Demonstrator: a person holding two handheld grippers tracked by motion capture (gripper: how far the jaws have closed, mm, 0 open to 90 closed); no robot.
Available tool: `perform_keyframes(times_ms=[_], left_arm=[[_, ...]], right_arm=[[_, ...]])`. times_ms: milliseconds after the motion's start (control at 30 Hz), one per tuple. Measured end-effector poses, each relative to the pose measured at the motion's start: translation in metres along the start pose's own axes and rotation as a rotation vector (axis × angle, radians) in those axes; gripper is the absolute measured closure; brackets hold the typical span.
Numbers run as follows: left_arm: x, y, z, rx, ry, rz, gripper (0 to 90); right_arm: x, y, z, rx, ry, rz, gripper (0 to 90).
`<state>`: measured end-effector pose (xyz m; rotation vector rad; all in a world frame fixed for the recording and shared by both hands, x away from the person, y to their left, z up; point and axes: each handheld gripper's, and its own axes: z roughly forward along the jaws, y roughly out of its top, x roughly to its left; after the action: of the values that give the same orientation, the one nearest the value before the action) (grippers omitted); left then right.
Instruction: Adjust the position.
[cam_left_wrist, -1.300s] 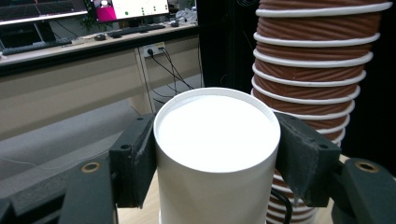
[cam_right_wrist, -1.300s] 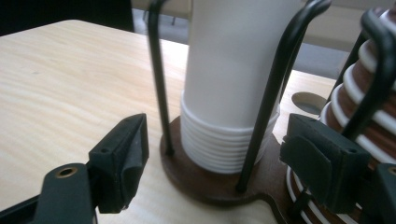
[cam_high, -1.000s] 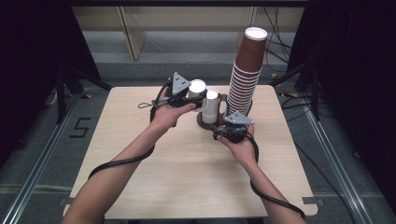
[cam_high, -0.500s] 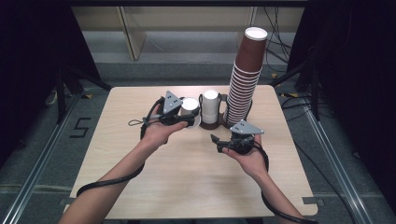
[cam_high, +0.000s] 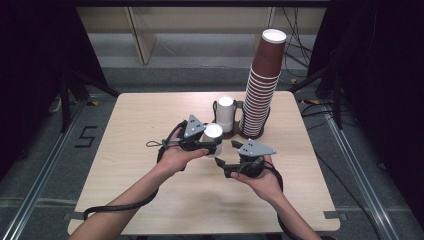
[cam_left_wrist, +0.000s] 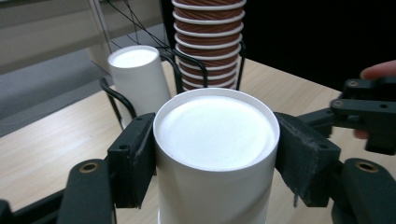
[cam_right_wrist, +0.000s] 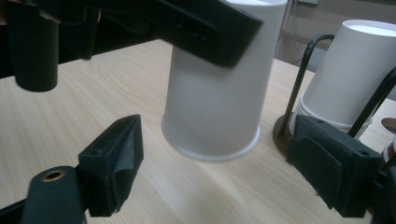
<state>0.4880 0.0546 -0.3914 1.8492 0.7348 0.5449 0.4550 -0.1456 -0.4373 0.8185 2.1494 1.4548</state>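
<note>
- The right gripper (cam_right_wrist: 215, 186) is nearest, jaws spread wide and empty; its own view shows the white cup's (cam_right_wrist: 219, 93) rim lifted just off the table (cam_right_wrist: 70, 107).
- The left gripper (cam_left_wrist: 215, 154) pinches that upside-down cup near its base.
- Beyond, a wire holder (cam_high: 216, 107) carries more white cups (cam_high: 225, 112) beside a tall brown stack (cam_high: 262, 80), whose top is cropped in the left gripper view.
</note>
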Motion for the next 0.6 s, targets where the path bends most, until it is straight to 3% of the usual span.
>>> perform_keyframes(times_ms=[33,267,400,433,533,600], left_arm=[[-0.002,0.0,0.001,0.001,-0.008,-0.003,33.3],[-0.012,-0.002,0.007,0.004,-0.033,0.0,33.3],[-0.016,-0.002,0.01,0.0,-0.045,-0.004,33.3],[-0.016,-0.002,0.01,0.002,-0.048,-0.001,33.3],[-0.019,-0.003,0.011,-0.002,-0.064,0.0,33.3],[-0.021,-0.003,0.011,-0.006,-0.067,0.002,33.4]], right_arm=[[0.0,0.0,0.001,-0.001,0.001,-0.019,17.3],[-0.004,0.001,0.008,0.007,-0.014,-0.018,15.6],[-0.006,-0.001,0.01,-0.004,-0.018,-0.003,15.8],[-0.006,-0.002,0.01,0.013,-0.021,0.025,16.1],[-0.004,-0.005,0.011,0.014,-0.024,0.042,17.5],[-0.006,-0.006,0.012,-0.012,-0.023,0.017,18.9]])
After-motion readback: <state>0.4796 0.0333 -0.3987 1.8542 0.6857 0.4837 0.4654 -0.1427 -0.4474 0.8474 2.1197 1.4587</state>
